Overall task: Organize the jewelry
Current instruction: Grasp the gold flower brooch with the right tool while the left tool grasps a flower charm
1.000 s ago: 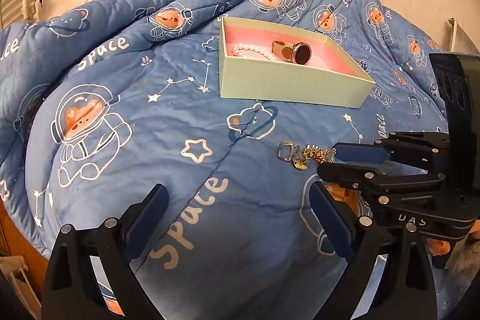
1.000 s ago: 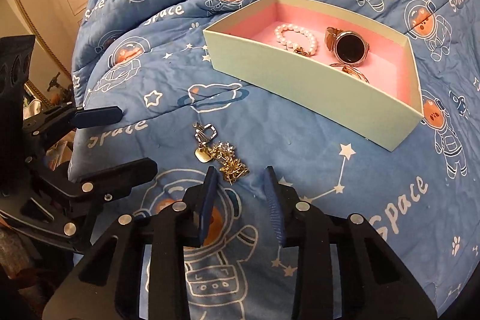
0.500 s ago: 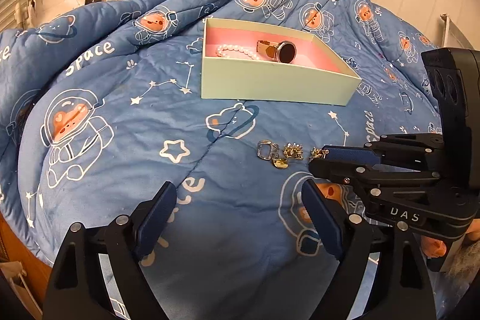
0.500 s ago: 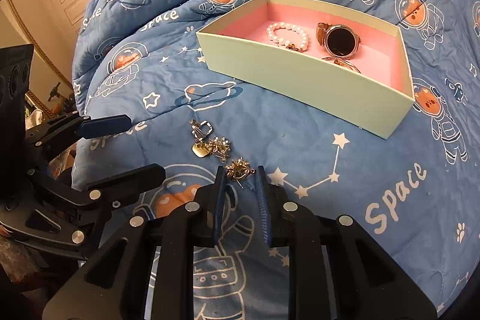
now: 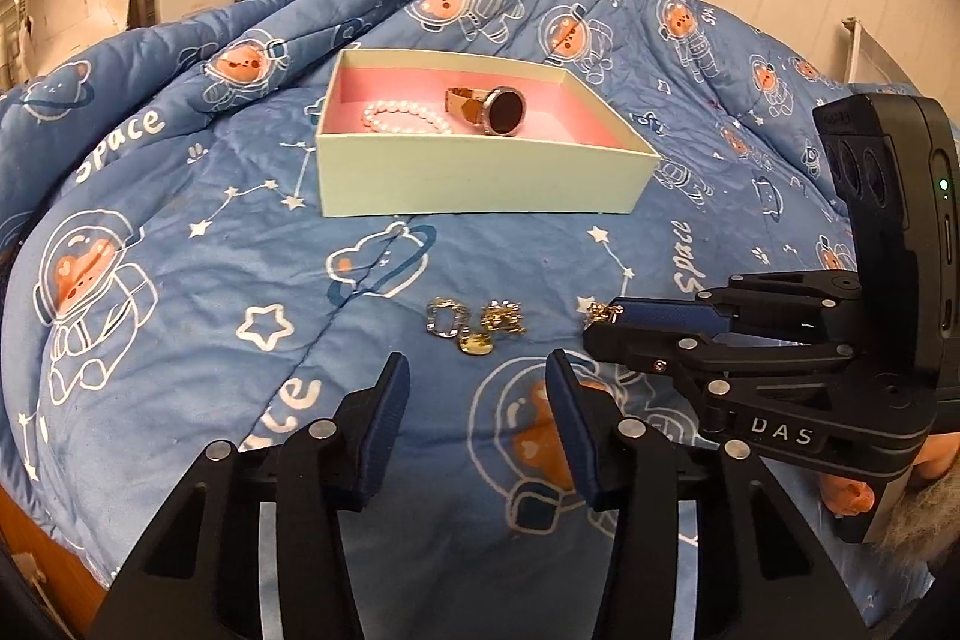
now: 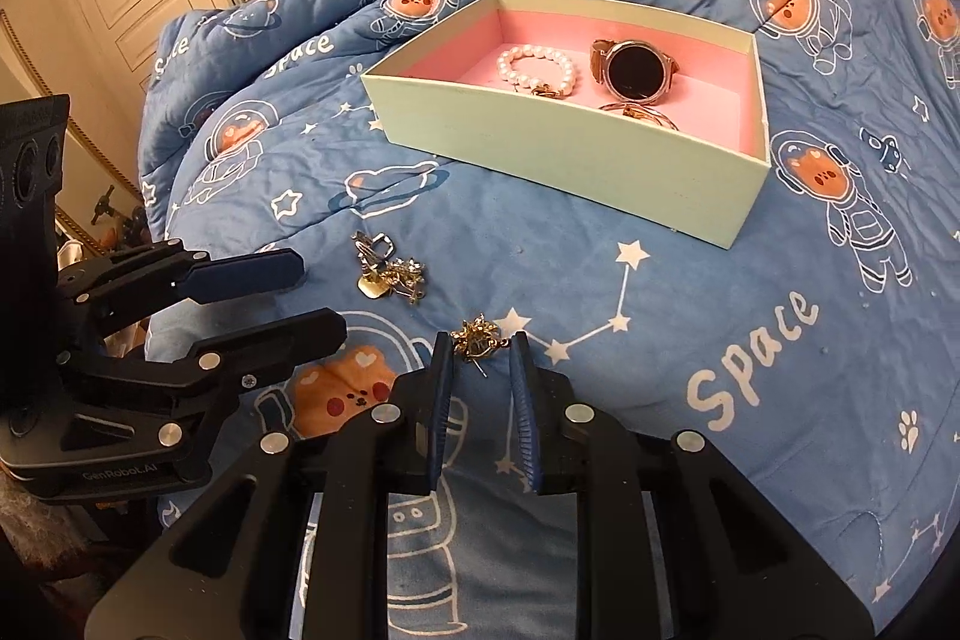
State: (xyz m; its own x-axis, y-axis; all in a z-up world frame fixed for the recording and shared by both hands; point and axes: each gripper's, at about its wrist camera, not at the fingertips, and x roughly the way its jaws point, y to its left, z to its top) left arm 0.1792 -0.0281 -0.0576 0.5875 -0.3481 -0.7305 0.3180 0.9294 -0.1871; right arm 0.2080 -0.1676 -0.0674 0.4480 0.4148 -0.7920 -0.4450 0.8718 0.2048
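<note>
We see a thin bangle (image 6: 639, 115) only from the right; our right gripper (image 6: 479, 347) pinches one earring (image 6: 477, 338), left gripper (image 5: 477, 370) gapes at six o'clock.

"SPACE" repeats across the blue quilt (image 6: 750, 358); "DAS" marks the right gripper (image 5: 600, 325) (seen sideways); "GenRobot.AI" the left gripper (image 6: 312, 301).
</note>
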